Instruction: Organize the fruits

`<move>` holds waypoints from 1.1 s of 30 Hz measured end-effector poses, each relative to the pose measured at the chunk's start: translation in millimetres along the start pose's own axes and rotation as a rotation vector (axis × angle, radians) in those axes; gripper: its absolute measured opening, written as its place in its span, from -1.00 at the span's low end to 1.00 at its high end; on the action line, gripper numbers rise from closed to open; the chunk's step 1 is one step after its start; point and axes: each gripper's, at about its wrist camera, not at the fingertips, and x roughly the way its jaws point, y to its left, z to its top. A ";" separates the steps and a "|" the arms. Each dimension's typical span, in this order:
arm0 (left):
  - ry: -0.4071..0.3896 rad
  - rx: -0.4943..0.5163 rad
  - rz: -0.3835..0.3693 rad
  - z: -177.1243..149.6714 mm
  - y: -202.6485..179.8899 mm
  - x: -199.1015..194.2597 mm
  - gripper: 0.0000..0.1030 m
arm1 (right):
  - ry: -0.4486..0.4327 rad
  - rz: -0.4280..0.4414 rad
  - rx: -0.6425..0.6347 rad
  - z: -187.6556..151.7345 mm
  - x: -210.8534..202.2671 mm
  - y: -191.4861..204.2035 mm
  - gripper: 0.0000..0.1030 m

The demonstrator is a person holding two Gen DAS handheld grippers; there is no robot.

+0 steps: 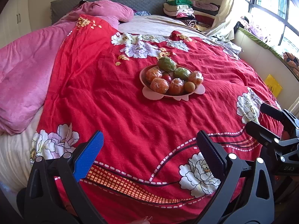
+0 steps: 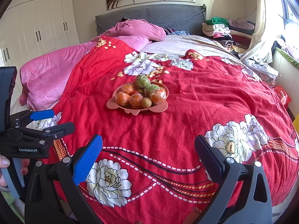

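We saw the pink fruit plate (image 1: pixel 144 91) on the red bedspread (image 1: pixel 130 121), well beyond both grippers. The left gripper (image 1: pixel 151 155) and right gripper (image 2: pixel 149 158) held their fingers wide apart, empty. We judged the film-wrapped oranges (image 1: pixel 158 85) soft and slippery, best pinched across their middles.

- A shallow pink plastic plate with scalloped feet (image 1: pixel 198 91) (image 2: pixel 112 104) lies flat on the bedspread.
- Four plastic-wrapped orange tangerines (image 1: pixel 159 85) (image 2: pixel 122 99) are piled in it.
- Two wrapped green fruits (image 1: pixel 166 64) (image 2: pixel 142 81) sit at the far side, one topmost.
- A small brown round fruit (image 1: pixel 189 87) (image 2: pixel 146 102) rests at the near rim.
- A small red fruit (image 1: pixel 166 78) shows between the tangerines.
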 end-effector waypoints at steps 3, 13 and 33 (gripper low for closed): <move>0.000 0.000 -0.003 0.4 0.5 0.0 0.81 | 0.001 0.000 0.000 0.0 -0.2 0.0 0.91; -0.001 0.003 0.002 0.9 0.6 0.2 0.81 | 0.002 -0.001 -0.003 -0.2 -0.4 0.5 0.91; 0.002 0.004 0.008 0.4 1.8 0.1 0.81 | 0.005 -0.004 -0.001 -1.0 -0.7 -1.0 0.91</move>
